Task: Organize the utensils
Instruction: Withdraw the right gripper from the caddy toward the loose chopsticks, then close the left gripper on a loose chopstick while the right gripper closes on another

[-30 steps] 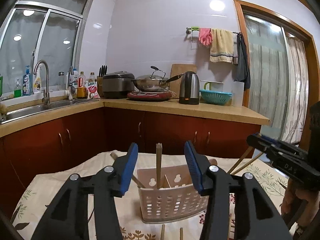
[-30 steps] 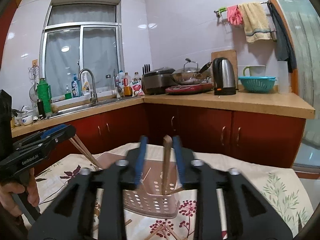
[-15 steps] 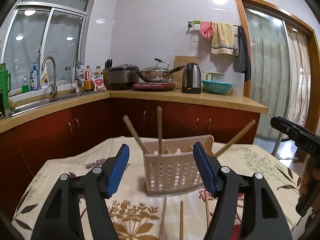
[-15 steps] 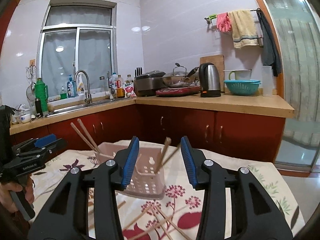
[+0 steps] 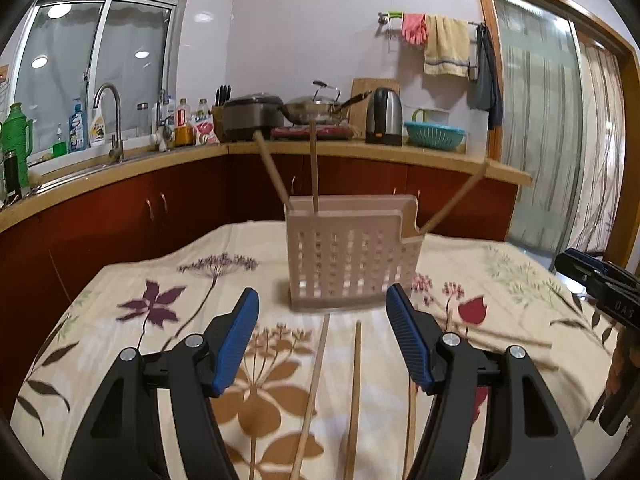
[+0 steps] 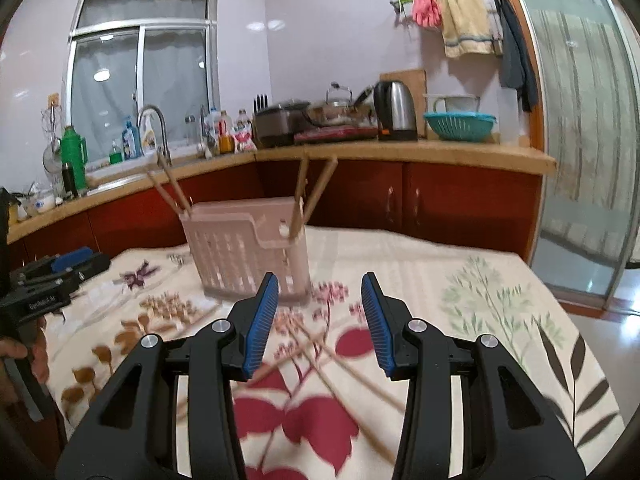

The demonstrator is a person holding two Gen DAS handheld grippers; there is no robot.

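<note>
Four chopsticks (image 6: pixel 297 204) stand leaning in pink holder (image 5: pixel 352 258); left gripper (image 5: pixel 322 338), right gripper (image 6: pixel 319 320) jaws apart, empty.

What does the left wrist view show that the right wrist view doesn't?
Only the left wrist view: two chopsticks lying parallel on the cloth between the open left gripper and the holder.

Only the right wrist view: crossed chopsticks under the open right gripper, and the green flask unclipped.

Both: the perforated utensil holder with upright chopsticks, the floral tablecloth, and the kitchen counter.
</note>
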